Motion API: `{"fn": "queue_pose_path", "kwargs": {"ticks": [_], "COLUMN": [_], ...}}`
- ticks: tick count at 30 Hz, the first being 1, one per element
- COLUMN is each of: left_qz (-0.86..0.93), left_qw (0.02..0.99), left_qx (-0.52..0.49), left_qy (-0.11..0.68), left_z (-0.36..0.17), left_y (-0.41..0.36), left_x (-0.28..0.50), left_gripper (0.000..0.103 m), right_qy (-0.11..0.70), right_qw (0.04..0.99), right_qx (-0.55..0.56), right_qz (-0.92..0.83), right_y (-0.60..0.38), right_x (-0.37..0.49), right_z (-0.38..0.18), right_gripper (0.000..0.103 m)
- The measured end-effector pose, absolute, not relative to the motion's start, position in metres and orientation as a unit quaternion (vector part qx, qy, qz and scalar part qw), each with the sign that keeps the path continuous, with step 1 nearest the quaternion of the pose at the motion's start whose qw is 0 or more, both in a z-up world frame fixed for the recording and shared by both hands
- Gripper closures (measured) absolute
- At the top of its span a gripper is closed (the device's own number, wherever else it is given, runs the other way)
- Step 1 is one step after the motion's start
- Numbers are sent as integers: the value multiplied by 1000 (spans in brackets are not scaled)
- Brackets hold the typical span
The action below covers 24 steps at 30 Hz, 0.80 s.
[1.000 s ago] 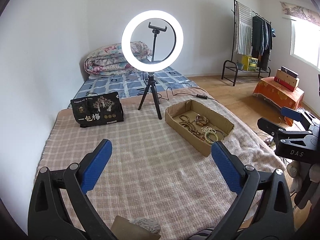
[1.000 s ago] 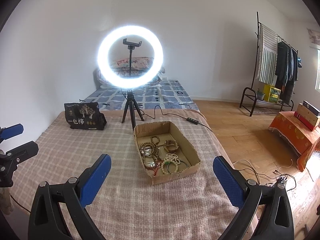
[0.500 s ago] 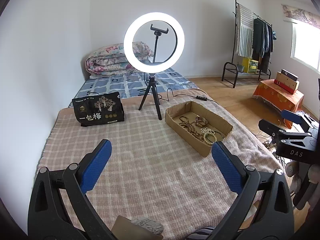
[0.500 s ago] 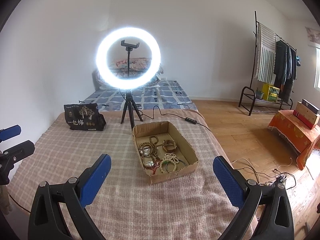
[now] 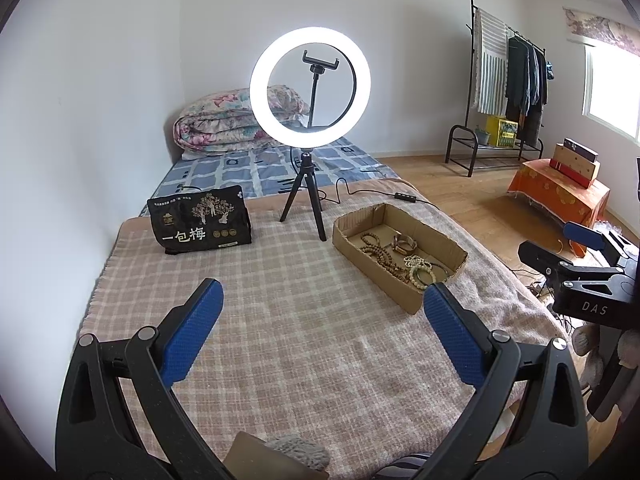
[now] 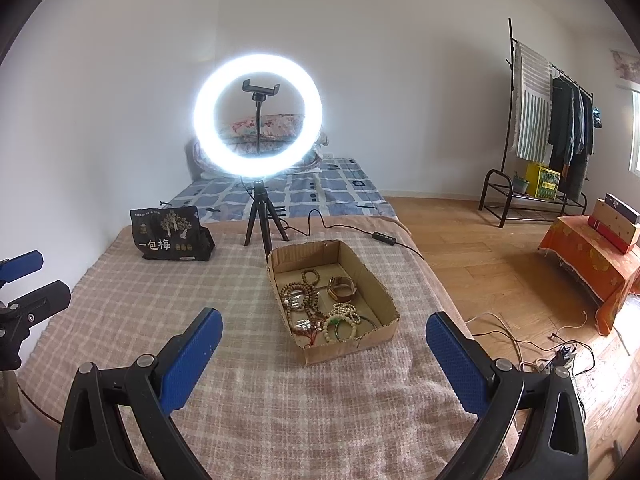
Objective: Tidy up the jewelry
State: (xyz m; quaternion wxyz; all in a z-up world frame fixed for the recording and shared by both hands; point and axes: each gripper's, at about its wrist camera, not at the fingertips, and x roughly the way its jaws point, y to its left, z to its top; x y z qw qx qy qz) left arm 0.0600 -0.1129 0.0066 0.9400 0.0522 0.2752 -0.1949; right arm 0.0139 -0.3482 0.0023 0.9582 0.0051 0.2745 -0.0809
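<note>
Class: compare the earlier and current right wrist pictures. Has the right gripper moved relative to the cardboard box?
Yes. The cardboard box sits slightly lower and nearer between the right gripper's fingers, so it has eased forward.

A pink plaid blanket (image 6: pixel 248 412) covers the surface, possibly a low bed. On it rest an open cardboard tray (image 6: pixel 382 298) of jewelry, a black snack bag (image 6: pixel 170 236) and a lit ring light's tripod (image 6: pixel 262 220), whose cable (image 6: pixel 352 229) trails off the far right edge.

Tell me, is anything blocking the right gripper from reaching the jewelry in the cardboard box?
Nothing visible. Only bare blanket lies between the open right gripper and the open-topped cardboard box holding the jewelry.
</note>
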Motion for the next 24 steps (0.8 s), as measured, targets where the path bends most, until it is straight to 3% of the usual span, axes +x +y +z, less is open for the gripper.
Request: {"fn": "queue_pose_path", "kwargs": {"ticks": [24], "left_qz": [-195], "left_qw": [940], "left_qx": [53], "left_qy": [274], "left_z": [7], "left_y": [-112], "left_x": [59], "left_gripper": [1], "right_qy": [280], "right_qw": [956], "right_qx": [19], "right_qz": [-82], "right_y": [-352], "right_x": [12], "right_z": [-3], "right_gripper": [0]}}
